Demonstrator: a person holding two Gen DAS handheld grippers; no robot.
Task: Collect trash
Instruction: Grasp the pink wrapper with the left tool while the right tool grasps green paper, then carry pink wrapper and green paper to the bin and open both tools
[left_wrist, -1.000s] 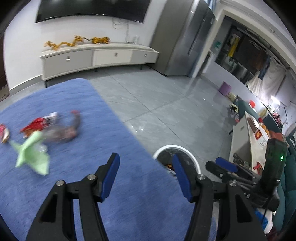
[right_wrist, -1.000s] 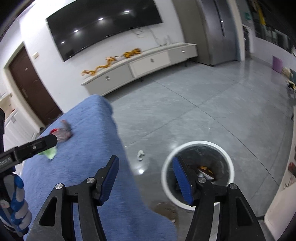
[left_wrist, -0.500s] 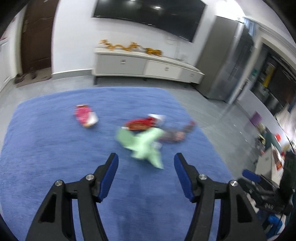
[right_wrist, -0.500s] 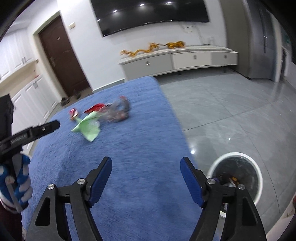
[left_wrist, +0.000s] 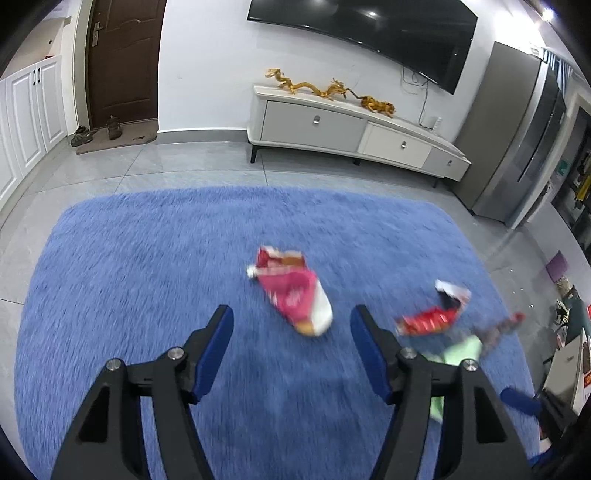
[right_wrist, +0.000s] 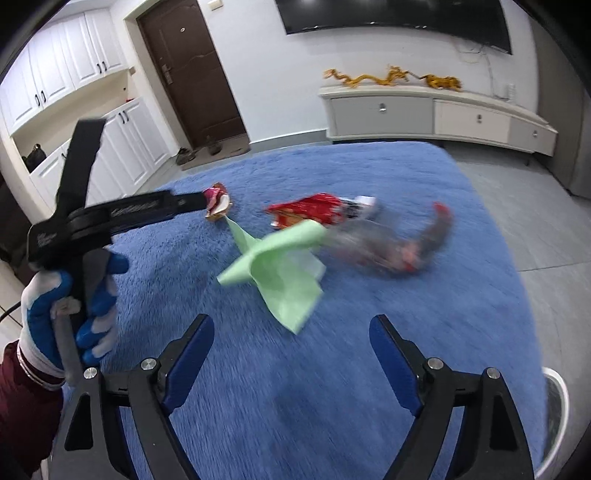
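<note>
L gripper (left_wrist: 291, 345) jaws wide, empty, framing pink wrapper (left_wrist: 295, 295) at frame ctr on blue rug (left_wrist: 147, 258), prob lined up to grab. R gripper (right_wrist: 291, 356) also wide, empty, below green paper (right_wrist: 280, 273). Bin rim (right_wrist: 554, 391) lower right.

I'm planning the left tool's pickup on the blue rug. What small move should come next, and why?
Probably ease the left tool forward and down over the pink-and-white crumpled snack wrapper. Its jaws are open and empty, and the wrapper lies just ahead between them on the shaggy blue rug, apart from the other litter.
</note>
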